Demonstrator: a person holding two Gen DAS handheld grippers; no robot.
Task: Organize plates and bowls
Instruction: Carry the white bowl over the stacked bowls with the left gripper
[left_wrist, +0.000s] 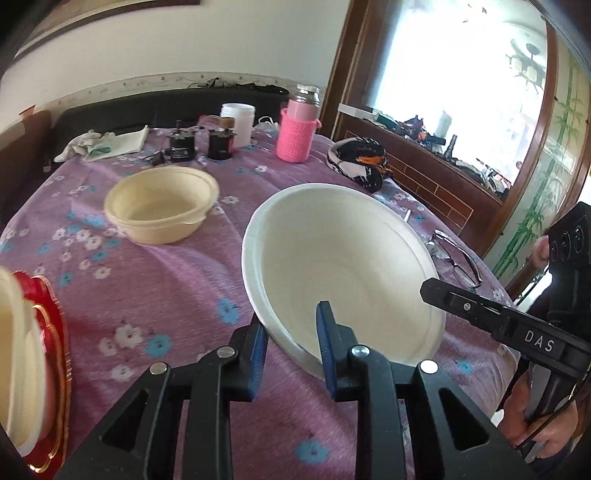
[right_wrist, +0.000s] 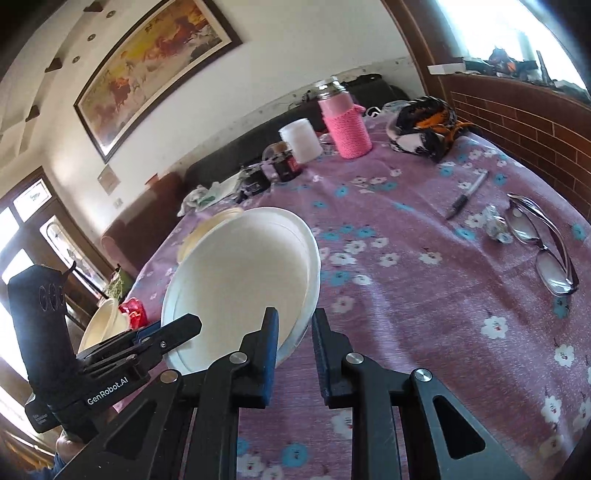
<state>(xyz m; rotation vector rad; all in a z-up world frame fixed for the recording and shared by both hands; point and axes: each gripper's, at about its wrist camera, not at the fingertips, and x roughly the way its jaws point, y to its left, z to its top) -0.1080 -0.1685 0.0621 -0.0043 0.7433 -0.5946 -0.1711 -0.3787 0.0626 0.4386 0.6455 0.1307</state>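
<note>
While both grippers, left and right, clamp the white bowl's rim, it hangs tilted. The beige bowl sits unstacked mid-table; a stack waits at the left edge.

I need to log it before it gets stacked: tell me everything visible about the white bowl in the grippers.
The white bowl is plain, matte, paper-like, wide, with a flat rim, and empty. It is tilted, its opening facing the cameras, above the purple floral tablecloth. The left gripper pinches its near rim; the right gripper pinches the opposite edge.
</note>
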